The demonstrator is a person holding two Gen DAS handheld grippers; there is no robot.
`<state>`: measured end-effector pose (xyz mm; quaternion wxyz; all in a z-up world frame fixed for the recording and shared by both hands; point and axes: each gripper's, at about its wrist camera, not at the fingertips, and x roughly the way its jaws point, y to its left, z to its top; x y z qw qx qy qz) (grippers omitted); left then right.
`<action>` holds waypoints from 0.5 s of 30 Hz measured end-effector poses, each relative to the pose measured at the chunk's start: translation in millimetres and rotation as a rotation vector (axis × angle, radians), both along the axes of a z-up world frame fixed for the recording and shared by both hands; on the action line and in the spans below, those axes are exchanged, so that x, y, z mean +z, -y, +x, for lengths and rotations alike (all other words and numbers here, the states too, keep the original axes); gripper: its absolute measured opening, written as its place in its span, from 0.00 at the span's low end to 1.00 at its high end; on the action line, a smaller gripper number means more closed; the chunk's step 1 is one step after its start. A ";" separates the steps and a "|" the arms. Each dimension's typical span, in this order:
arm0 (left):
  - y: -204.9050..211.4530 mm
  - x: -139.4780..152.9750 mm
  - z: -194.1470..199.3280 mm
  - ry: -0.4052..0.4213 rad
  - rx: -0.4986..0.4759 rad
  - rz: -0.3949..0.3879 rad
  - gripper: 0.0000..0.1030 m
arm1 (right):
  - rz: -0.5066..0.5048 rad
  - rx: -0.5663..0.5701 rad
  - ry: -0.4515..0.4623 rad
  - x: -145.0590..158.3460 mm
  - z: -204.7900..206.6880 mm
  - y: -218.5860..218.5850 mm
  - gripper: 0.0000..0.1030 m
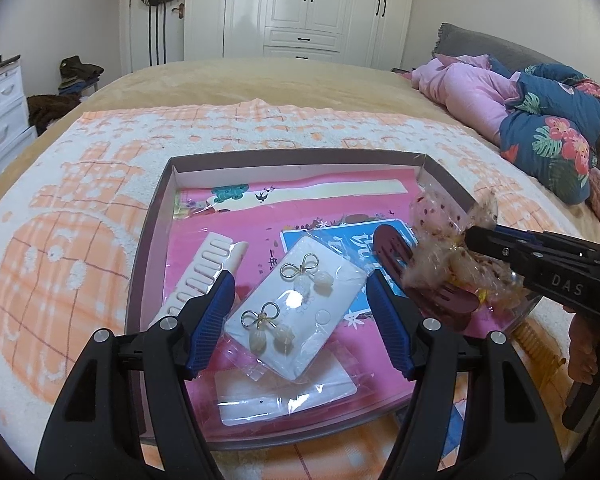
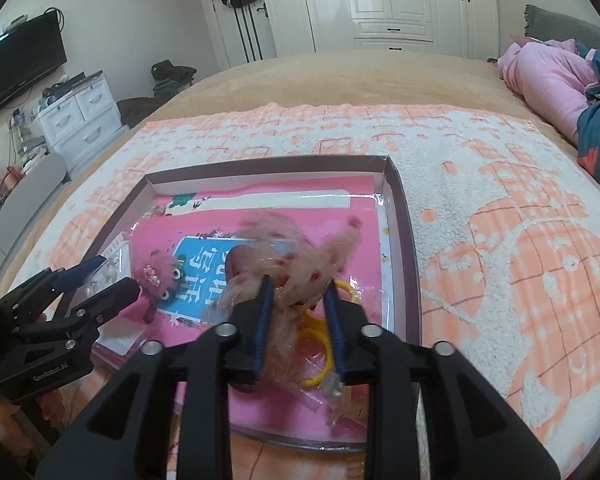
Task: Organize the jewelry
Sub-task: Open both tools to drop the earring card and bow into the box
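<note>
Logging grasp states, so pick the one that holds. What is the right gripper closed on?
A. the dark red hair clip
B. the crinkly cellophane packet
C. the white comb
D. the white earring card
B: the right gripper pinches the crinkly cellophane packet above the tray.

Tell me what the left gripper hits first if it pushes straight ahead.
Probably the white earring card in its clear plastic sleeve, lying between the open left gripper fingers in the shallow brown box; depth is uncertain.
</note>
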<state>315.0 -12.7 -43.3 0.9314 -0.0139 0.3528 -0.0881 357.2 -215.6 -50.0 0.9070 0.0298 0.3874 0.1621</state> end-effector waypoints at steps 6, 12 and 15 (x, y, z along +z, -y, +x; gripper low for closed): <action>0.4 0.1 -2.3 0.002 0.000 0.003 0.59 | 0.017 -0.010 0.012 5.8 -8.6 4.3 0.40; 1.0 3.4 -6.4 0.011 0.006 0.003 0.69 | 0.012 -0.020 0.035 12.0 -18.6 9.0 0.49; 1.1 5.8 -9.8 0.017 0.008 0.002 0.73 | 0.010 -0.030 0.052 15.8 -23.8 12.3 0.58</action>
